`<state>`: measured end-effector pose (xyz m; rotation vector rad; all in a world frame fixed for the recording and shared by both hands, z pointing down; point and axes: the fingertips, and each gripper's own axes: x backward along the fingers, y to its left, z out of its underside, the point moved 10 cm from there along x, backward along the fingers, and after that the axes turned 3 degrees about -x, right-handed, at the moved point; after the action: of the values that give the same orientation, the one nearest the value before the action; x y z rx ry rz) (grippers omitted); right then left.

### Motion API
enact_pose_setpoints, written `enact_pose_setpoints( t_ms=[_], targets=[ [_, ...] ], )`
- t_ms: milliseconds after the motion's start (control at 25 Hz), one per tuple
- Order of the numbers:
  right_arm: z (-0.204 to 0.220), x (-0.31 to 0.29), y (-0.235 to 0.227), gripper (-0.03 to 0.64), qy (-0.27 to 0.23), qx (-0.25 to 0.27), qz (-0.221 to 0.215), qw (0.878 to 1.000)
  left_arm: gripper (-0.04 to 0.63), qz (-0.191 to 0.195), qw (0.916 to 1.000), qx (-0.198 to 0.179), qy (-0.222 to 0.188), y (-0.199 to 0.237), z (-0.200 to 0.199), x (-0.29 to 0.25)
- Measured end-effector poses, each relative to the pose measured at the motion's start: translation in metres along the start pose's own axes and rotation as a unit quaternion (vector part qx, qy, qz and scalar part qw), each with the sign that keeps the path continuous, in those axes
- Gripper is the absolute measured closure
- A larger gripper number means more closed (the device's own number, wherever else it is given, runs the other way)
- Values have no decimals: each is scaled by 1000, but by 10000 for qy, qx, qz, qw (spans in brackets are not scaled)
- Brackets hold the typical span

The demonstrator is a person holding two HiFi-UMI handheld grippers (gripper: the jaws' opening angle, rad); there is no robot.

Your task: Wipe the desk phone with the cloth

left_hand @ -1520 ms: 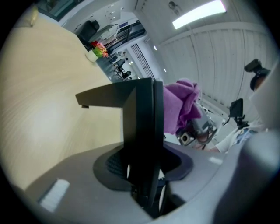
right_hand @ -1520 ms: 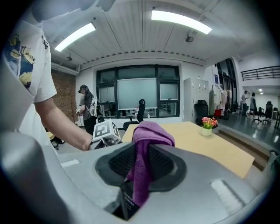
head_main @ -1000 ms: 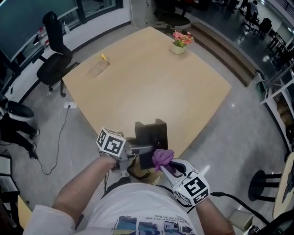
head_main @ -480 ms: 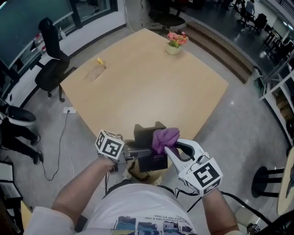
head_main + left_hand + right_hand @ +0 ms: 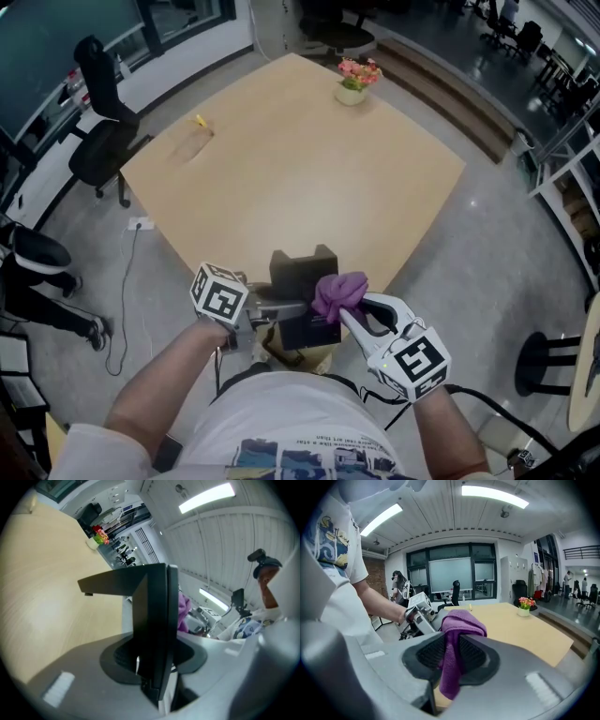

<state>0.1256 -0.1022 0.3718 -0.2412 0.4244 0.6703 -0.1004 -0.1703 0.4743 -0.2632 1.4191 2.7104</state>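
Loosely bunched fuzzy cloth (image 5: 339,292) hangs beside angular phone (image 5: 302,272).

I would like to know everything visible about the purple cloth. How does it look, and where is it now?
The purple cloth looks soft and fuzzy, like microfibre. It is bunched up, not spread flat. The right gripper is shut on its middle. A rounded wad stands out past the jaws, and a loose end hangs below them. In the head view the wad lies at the right edge of the black desk phone and seems to touch it.
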Motion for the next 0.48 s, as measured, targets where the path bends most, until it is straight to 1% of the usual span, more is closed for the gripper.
enact_pose_setpoints(
  t_ms=[200,320,400,480],
  targets=[
    [35,7,21,528,370,-305,-140,9988,414,27,10000,-21,-59,2,-4,9],
    [47,12,29,528,563,-403,-240,9973,414,29,10000,-12,-70,4,-6,12],
    [47,17,27,528,529,-414,-218,9975,414,47,10000,-31,-53,6,-7,12],
    [35,22,19,528,315,-380,-123,9987,414,83,9999,-55,-36,7,-7,13]
  ],
)
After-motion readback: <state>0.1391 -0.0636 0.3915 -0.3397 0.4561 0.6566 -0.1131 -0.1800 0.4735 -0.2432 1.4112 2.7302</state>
